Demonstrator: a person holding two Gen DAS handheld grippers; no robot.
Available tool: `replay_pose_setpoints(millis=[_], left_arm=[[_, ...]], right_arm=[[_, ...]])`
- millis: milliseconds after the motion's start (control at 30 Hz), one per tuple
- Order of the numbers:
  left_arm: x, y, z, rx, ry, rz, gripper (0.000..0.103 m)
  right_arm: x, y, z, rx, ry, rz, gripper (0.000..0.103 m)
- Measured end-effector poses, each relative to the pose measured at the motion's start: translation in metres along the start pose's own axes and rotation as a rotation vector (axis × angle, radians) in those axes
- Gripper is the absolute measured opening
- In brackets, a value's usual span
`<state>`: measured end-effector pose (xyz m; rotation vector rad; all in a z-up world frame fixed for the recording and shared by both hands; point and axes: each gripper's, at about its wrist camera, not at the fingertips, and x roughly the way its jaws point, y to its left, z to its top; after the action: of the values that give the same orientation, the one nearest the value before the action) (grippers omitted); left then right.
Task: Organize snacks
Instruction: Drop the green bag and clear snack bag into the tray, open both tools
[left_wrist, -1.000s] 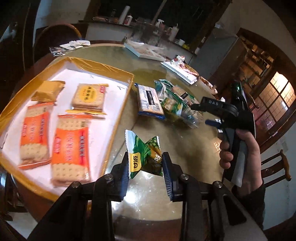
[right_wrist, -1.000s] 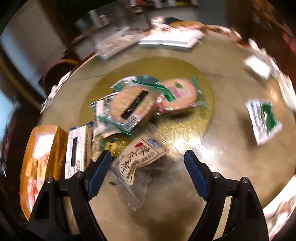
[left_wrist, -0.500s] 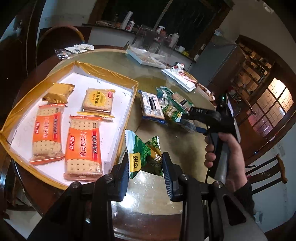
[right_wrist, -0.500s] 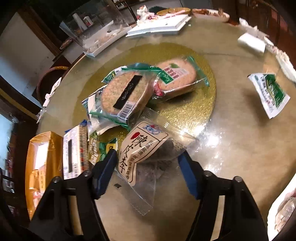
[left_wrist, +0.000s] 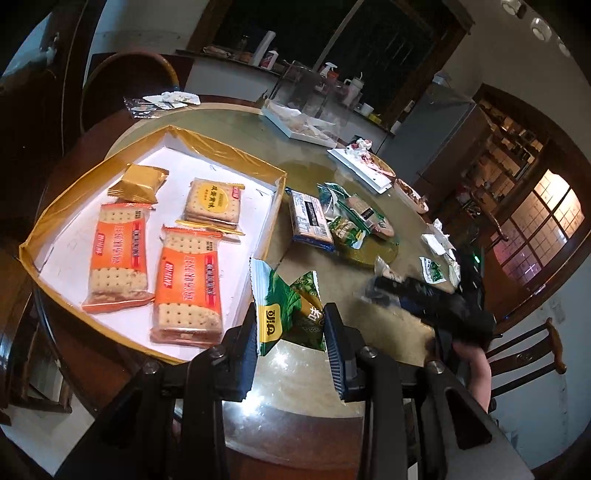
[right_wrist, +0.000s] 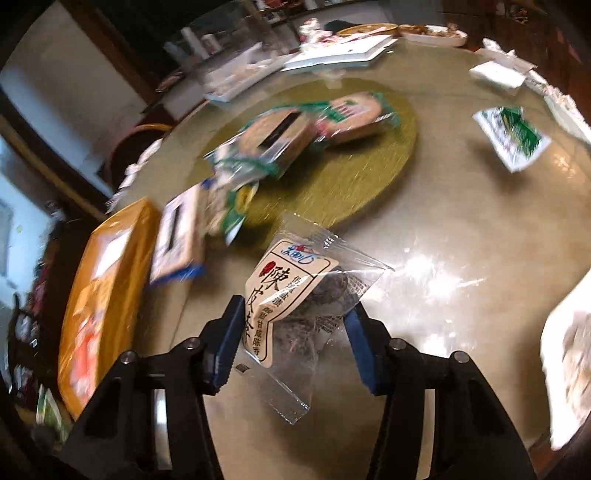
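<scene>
Glass-topped, the round table (left_wrist: 229, 125) carries everything. On its left side sits a gold-edged tray (left_wrist: 221, 155) with a white floor, holding two orange cracker packs (left_wrist: 120, 254) side by side, a yellow-labelled biscuit pack (left_wrist: 214, 201) behind them and a gold pouch (left_wrist: 142, 181) at the far corner. Just beyond the tray's right edge lies a blue-trimmed pack (left_wrist: 310, 219), and beside it a heap of green-wrapped snacks (right_wrist: 295, 129) rests on a gold mat (right_wrist: 354, 184). A lone green sachet (right_wrist: 511, 136) lies well apart to the right. The left gripper (left_wrist: 291, 332) is clamped on a green packet (left_wrist: 284, 306), held near the tray's right edge. The right gripper (right_wrist: 295, 332) pinches a clear tea bag (right_wrist: 295, 291) with a cream label, near the mat; much of that view is motion-blurred.
</scene>
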<state>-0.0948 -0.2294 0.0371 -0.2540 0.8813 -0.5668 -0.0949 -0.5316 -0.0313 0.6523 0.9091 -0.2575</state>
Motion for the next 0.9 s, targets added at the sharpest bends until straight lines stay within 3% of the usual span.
replay_pose_setpoints(millis=[167, 300, 533, 700, 900], left_arm=[[-0.013, 0.016, 0.009, -0.03, -0.038, 0.017, 0.032], [-0.02, 0.036, 0.023, -0.063, -0.061, 0.048, 0.032], [-0.001, 0.079, 0.072, -0.098, -0.08, 0.137, 0.032], [0.035, 0.1, 0.115, -0.093, -0.045, 0.144, 0.032], [0.08, 0.112, 0.146, -0.073, 0.025, 0.172, 0.033]], right_arm=[[-0.014, 0.02, -0.022, -0.06, -0.026, 0.058, 0.051], [-0.024, 0.041, -0.028, -0.095, -0.039, 0.155, 0.051], [-0.018, 0.13, -0.014, -0.267, -0.027, 0.331, 0.051], [0.024, 0.186, 0.011, -0.34, 0.017, 0.347, 0.05], [0.077, 0.221, 0.037, -0.356, 0.048, 0.273, 0.05]])
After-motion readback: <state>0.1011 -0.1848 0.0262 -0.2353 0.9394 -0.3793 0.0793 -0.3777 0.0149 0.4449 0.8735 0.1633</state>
